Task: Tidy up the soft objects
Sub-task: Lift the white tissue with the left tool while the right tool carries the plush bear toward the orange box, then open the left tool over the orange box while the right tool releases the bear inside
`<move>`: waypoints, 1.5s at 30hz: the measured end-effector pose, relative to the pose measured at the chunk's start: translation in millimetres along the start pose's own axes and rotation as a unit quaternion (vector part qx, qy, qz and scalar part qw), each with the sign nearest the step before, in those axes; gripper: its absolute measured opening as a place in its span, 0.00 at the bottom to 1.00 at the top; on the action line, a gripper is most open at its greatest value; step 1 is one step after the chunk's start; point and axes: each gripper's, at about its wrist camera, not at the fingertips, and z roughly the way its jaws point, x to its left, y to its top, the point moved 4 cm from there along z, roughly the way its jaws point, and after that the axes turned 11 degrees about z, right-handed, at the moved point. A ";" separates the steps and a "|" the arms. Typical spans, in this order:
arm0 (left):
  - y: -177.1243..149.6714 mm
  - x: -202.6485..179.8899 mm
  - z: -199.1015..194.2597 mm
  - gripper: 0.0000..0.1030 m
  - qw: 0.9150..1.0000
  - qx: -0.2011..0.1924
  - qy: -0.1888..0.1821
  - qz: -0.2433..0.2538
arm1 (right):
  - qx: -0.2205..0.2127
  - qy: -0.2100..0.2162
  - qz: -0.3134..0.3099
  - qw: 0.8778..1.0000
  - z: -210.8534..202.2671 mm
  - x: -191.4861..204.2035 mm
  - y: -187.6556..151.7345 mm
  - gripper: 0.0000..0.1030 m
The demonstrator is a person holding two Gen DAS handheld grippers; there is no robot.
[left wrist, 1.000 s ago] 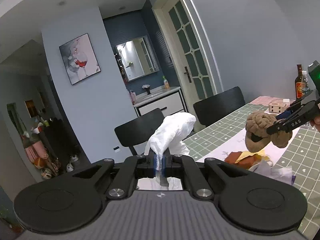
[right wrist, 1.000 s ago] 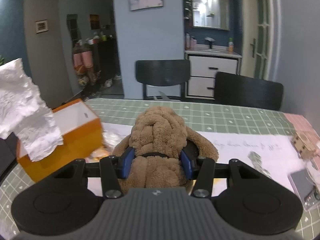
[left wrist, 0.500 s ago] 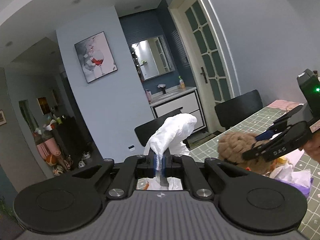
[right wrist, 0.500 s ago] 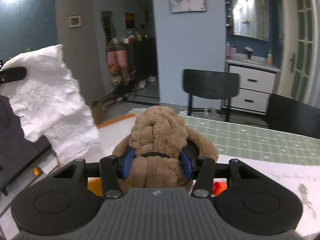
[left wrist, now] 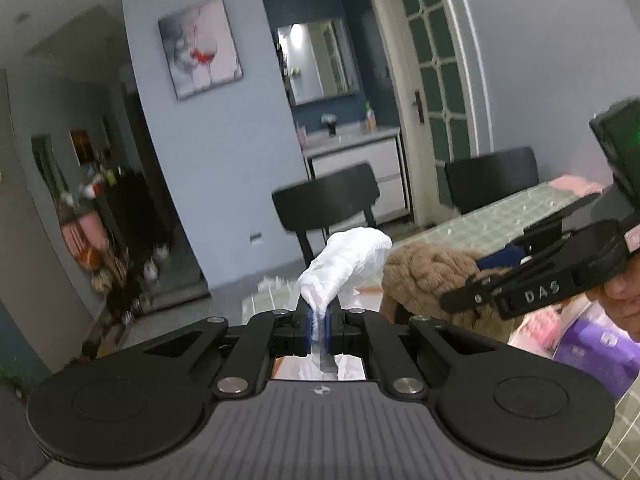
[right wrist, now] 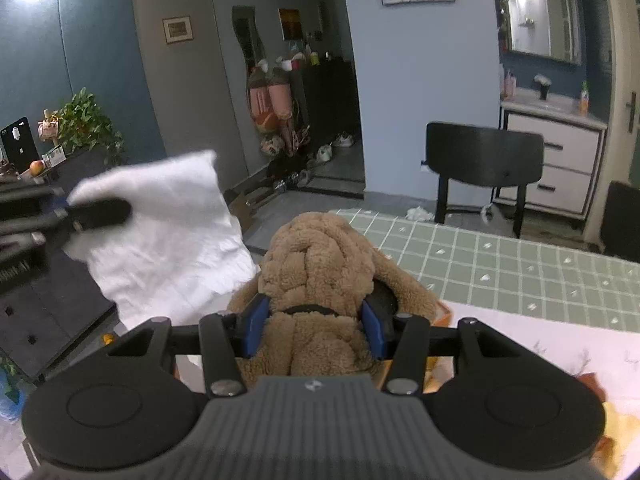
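My left gripper (left wrist: 318,326) is shut on a crumpled white tissue (left wrist: 346,264) and holds it in the air. The tissue also shows at the left of the right wrist view (right wrist: 168,236), pinched by the left gripper's fingers (right wrist: 98,213). My right gripper (right wrist: 314,330) is shut on a brown plush dog (right wrist: 320,264), gripping its neck. In the left wrist view the plush (left wrist: 428,272) and the right gripper (left wrist: 532,280) sit just right of the tissue. An orange box edge (right wrist: 442,314) peeks out beneath the plush.
A table with a green checked cloth (right wrist: 500,264) stretches right, with a white paper sheet (right wrist: 560,344) on it. A purple pack (left wrist: 596,348) lies on the table. Black chairs (right wrist: 480,160) stand behind the table. A dark cabinet (right wrist: 48,280) is at the left.
Both grippers swung left with their loads. The plush moved closer beside the tissue. The left gripper dropped a little, and the orange box slid under the plush.
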 end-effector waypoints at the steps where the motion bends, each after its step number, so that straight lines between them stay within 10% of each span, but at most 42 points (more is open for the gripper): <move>1: -5.9 1.8 5.9 0.06 1.000 0.008 -0.002 -0.002 | 0.005 0.002 0.003 1.000 6.8 2.1 -1.1 0.48; 20: -95.9 -3.6 68.7 0.07 0.988 0.150 -0.045 -0.008 | 0.114 -0.013 -0.018 0.993 119.3 12.1 -48.1 0.31; 33: -103.2 -22.6 64.1 0.51 0.975 0.199 -0.088 0.047 | 0.127 -0.017 -0.019 0.992 131.5 10.7 -52.7 0.40; 39: -85.6 -8.0 45.3 0.57 0.986 0.161 0.001 0.049 | 0.125 -0.014 -0.026 0.992 124.7 11.7 -59.6 0.42; 45: -69.7 -18.7 30.8 0.61 0.988 0.142 -0.015 0.055 | 0.119 -0.013 -0.025 0.993 111.3 5.8 -62.1 0.43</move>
